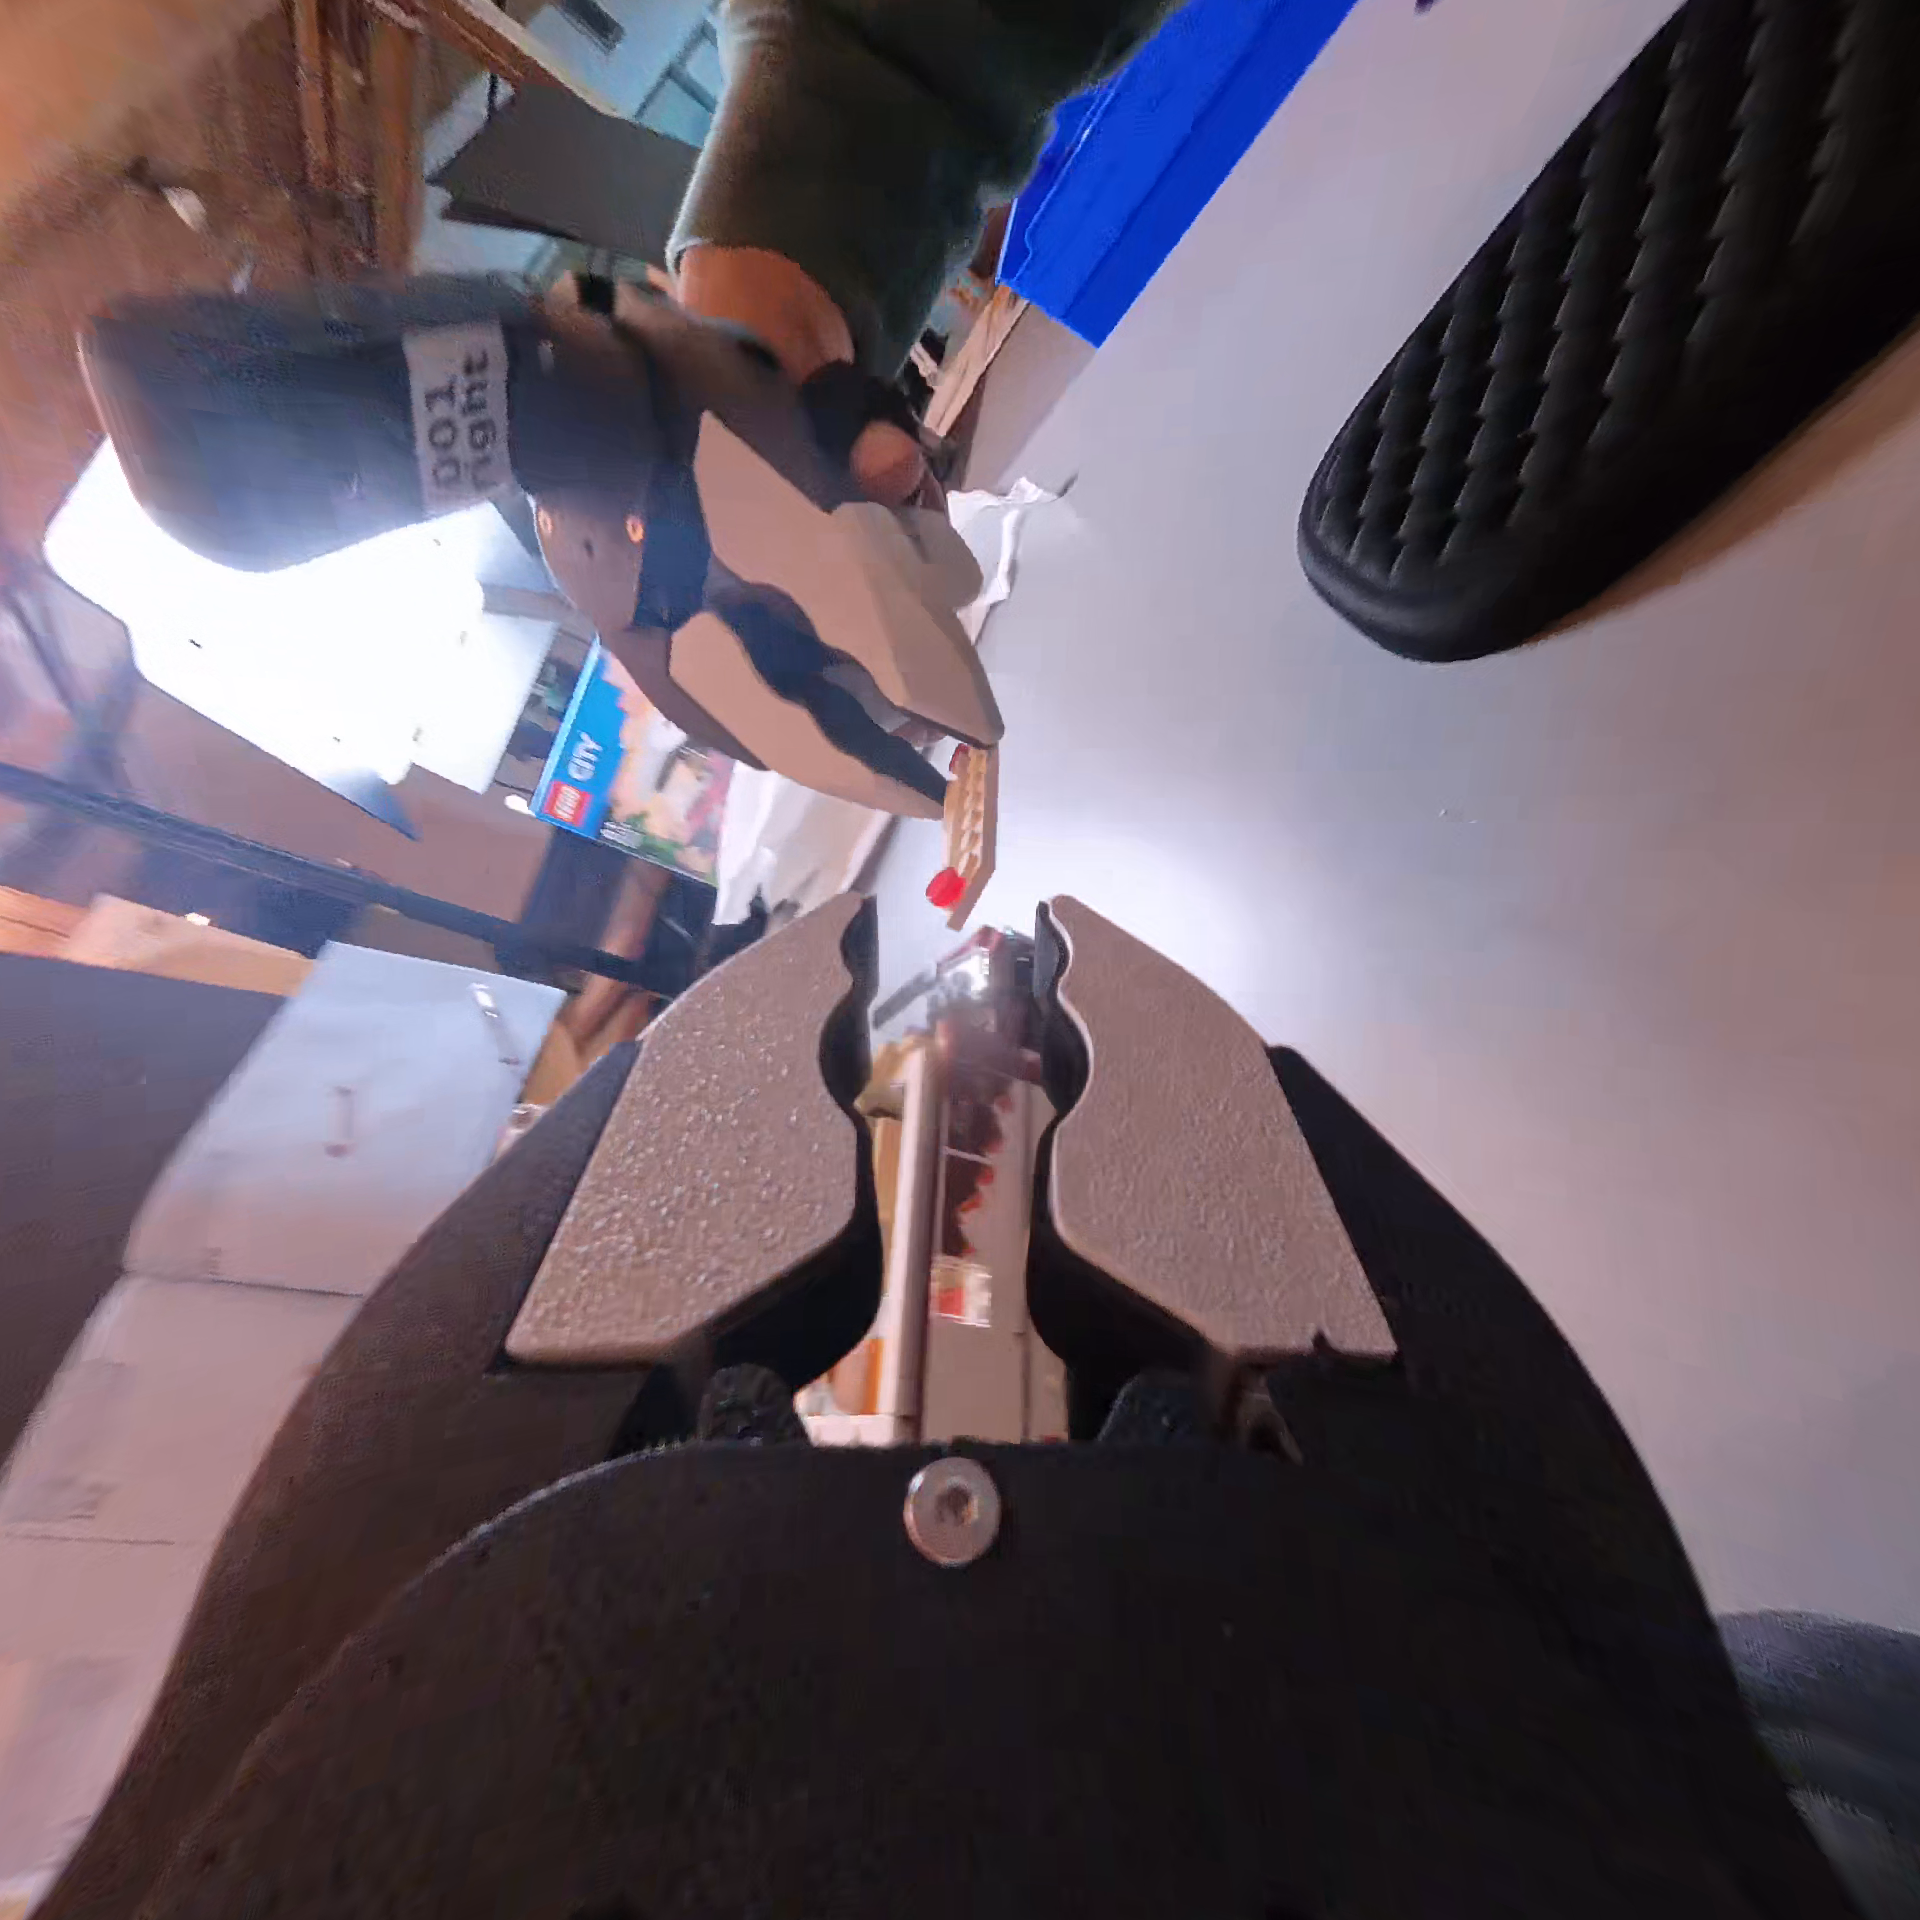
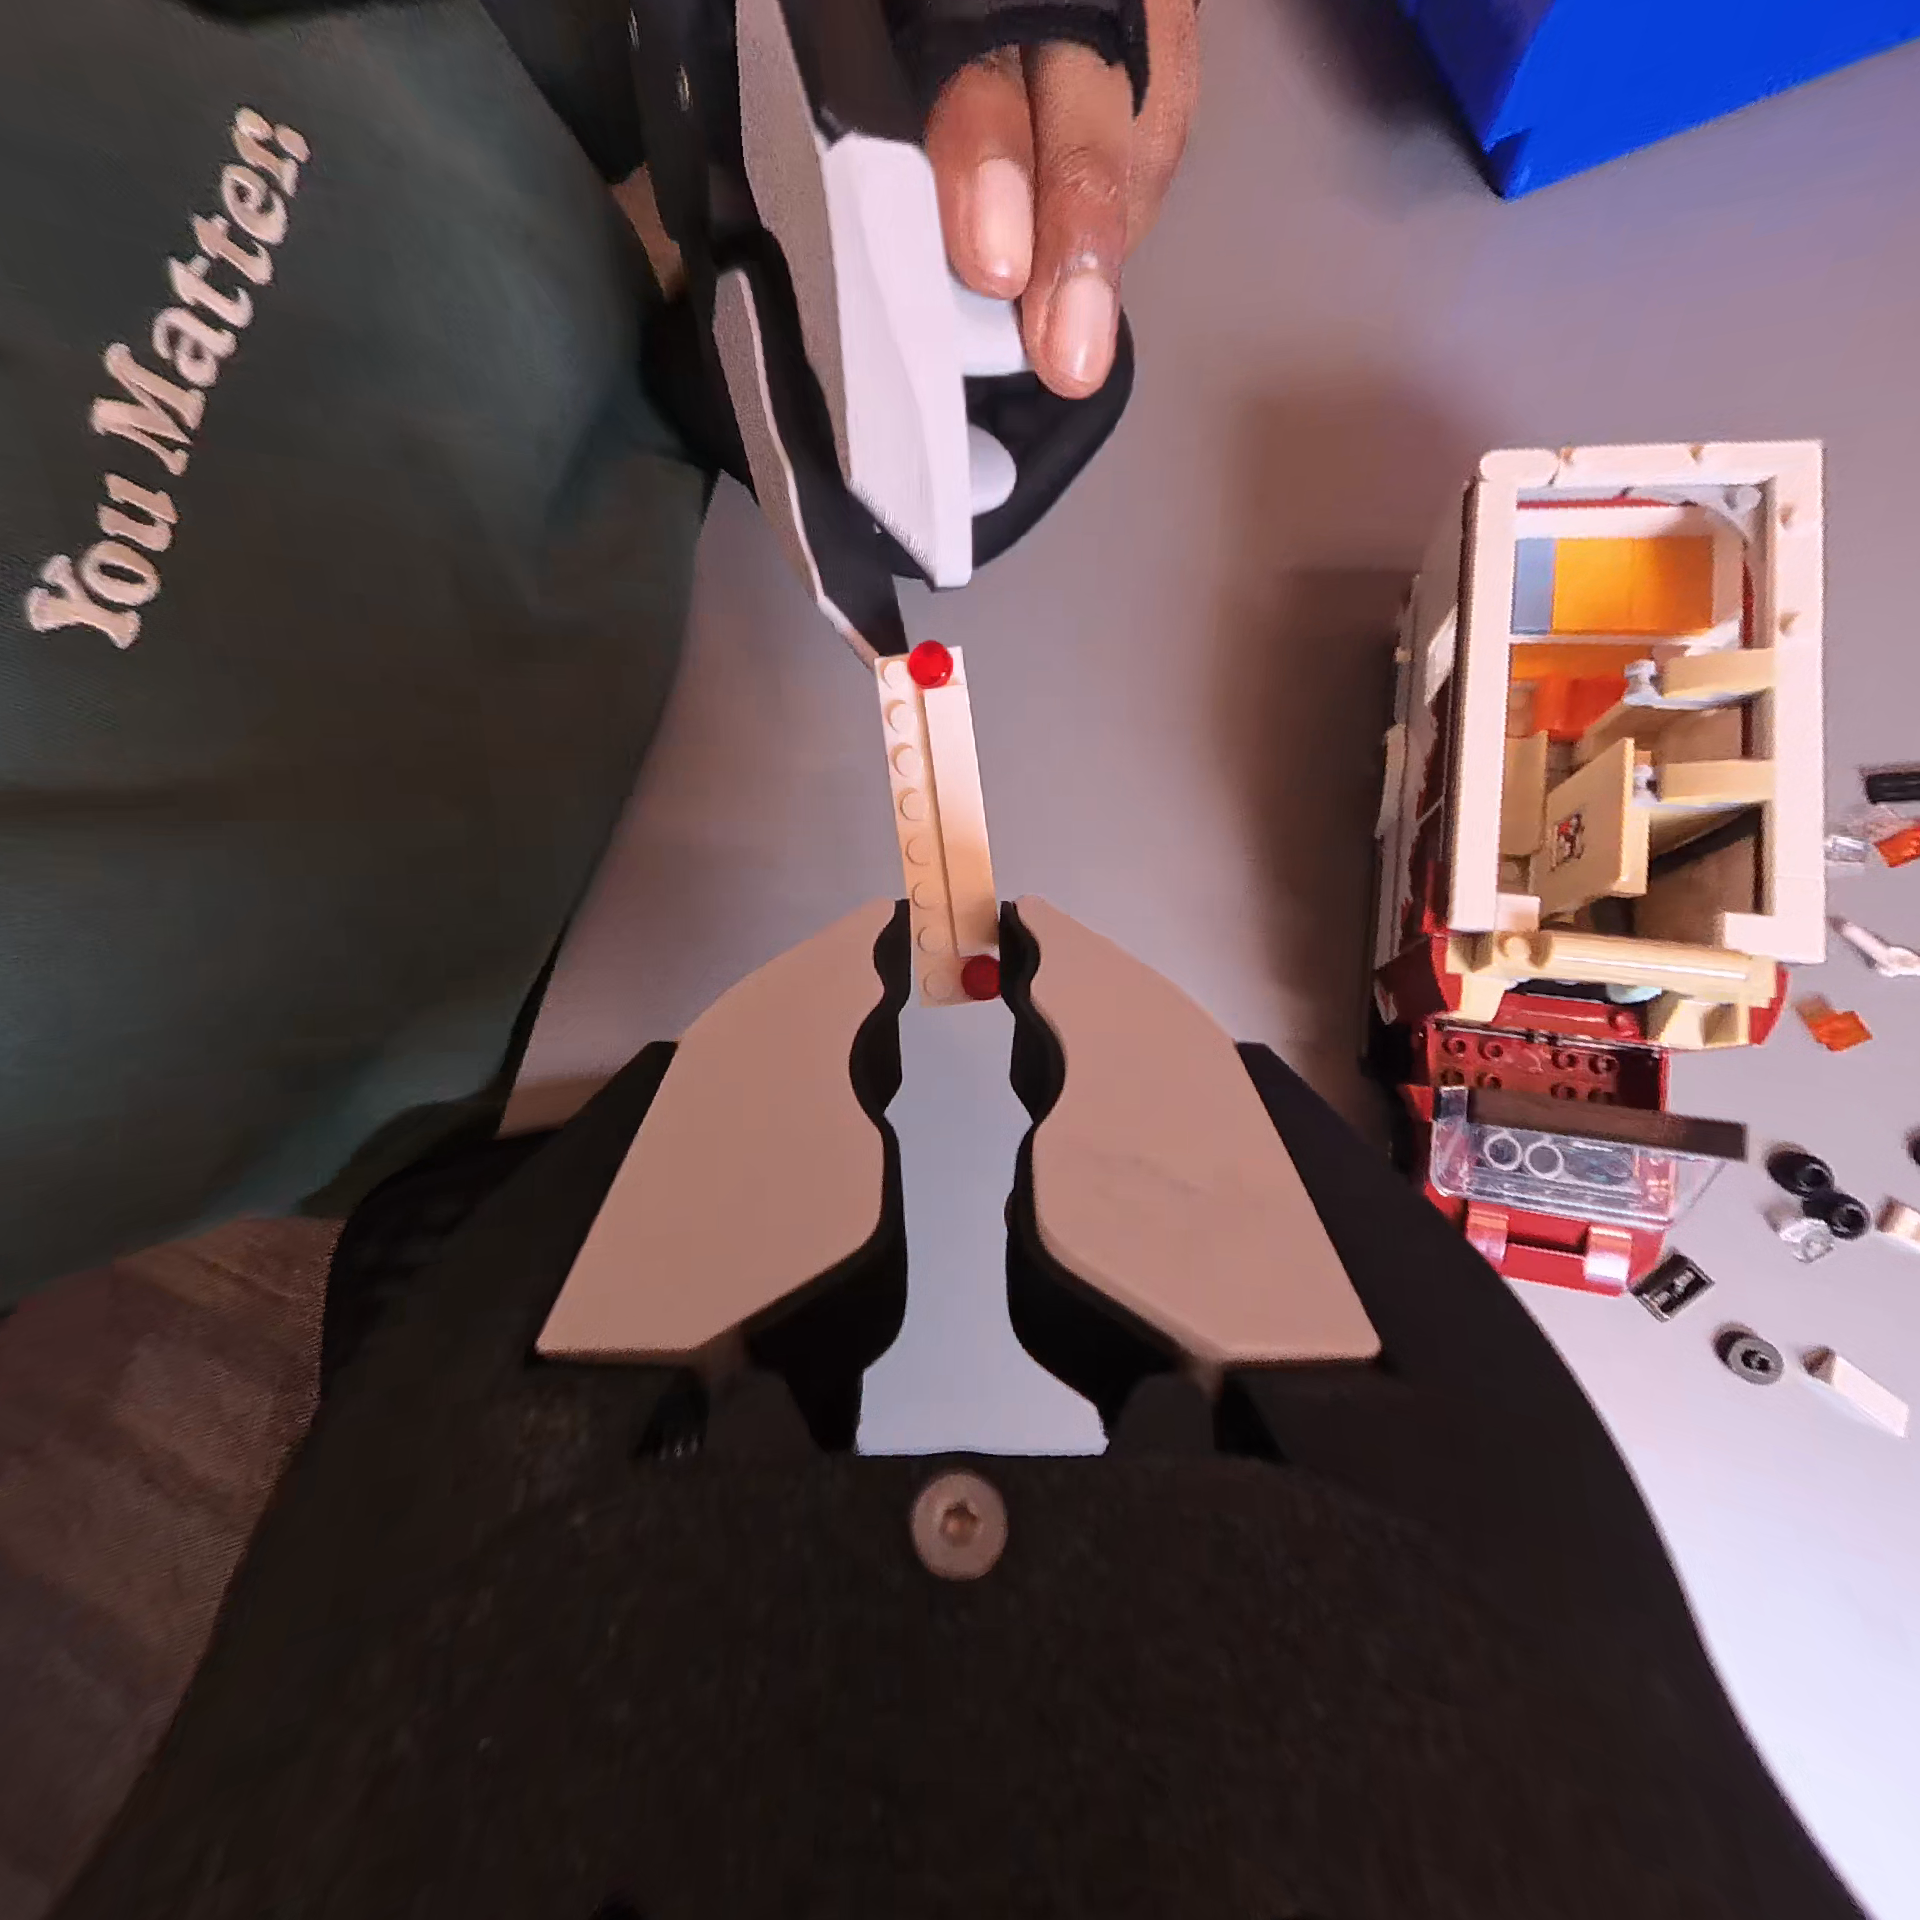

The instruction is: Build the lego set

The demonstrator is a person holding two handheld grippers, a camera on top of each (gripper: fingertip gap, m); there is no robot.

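Observation:
My right gripper (image 2: 956, 914) is shut on a long cream studded plate (image 2: 935, 810) with a red round stud at each end (image 2: 929, 663). Its pads press the plate's two sides at the near end, above the grey table (image 2: 1247, 520). My left gripper (image 1: 956, 914) is open. The plate's far end (image 1: 971, 831) hangs just beyond its fingertips, not between them. In the right wrist view the left gripper (image 2: 904, 603) points at that far end. The right gripper (image 1: 966, 774) also shows in the left wrist view. A roofless red and cream toy van (image 2: 1621, 727) stands on the table to the right.
Small loose pieces (image 2: 1818, 1216) lie around the van. A blue bin (image 2: 1662, 83) stands at the far right. A black ribbed object (image 1: 1621, 332) lies on the table. A toy box (image 1: 623, 769) stands beyond. The person's green sweatshirt (image 2: 312, 623) fills the left. Some 5 cm of space lies between my two pairs of fingers. From either gripper's tips it is about 20 cm to the black ribbed object (image 1: 1621, 332).

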